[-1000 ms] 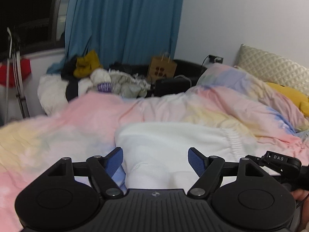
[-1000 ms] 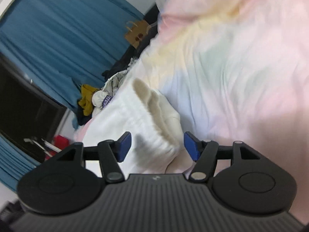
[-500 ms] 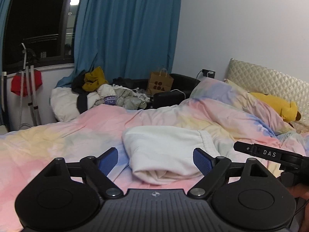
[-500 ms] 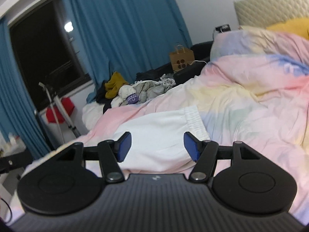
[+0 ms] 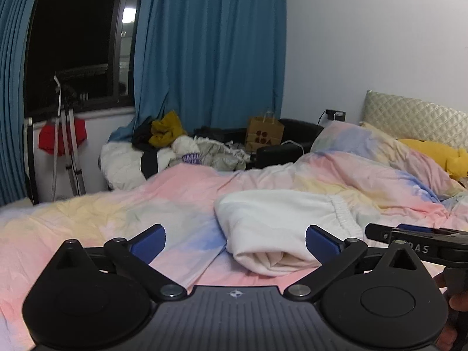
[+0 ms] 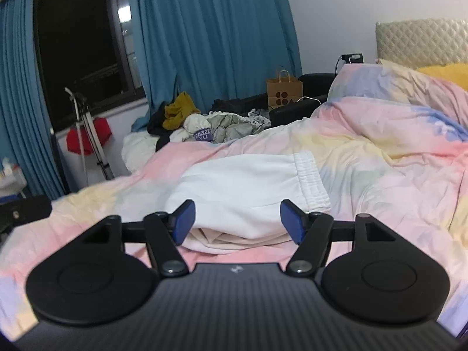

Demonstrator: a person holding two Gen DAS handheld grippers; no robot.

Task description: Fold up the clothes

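A folded white garment (image 5: 280,222) with an elastic waistband lies on the pastel tie-dye duvet (image 5: 117,219), just ahead of both tools and touched by neither. The left gripper (image 5: 235,241) has its blue pads wide apart and empty; the right gripper (image 6: 237,219) is likewise spread with nothing between its fingers. In the left view the other tool's black side shows white letters, "DAS" legible. Beyond the bed, a heap of laundry (image 6: 216,125) includes a purple patch reading "WANG YU" as far as can be made out. A brown paper bag (image 6: 283,93) carries a four-dot logo, near a blue curtain (image 6: 210,35)
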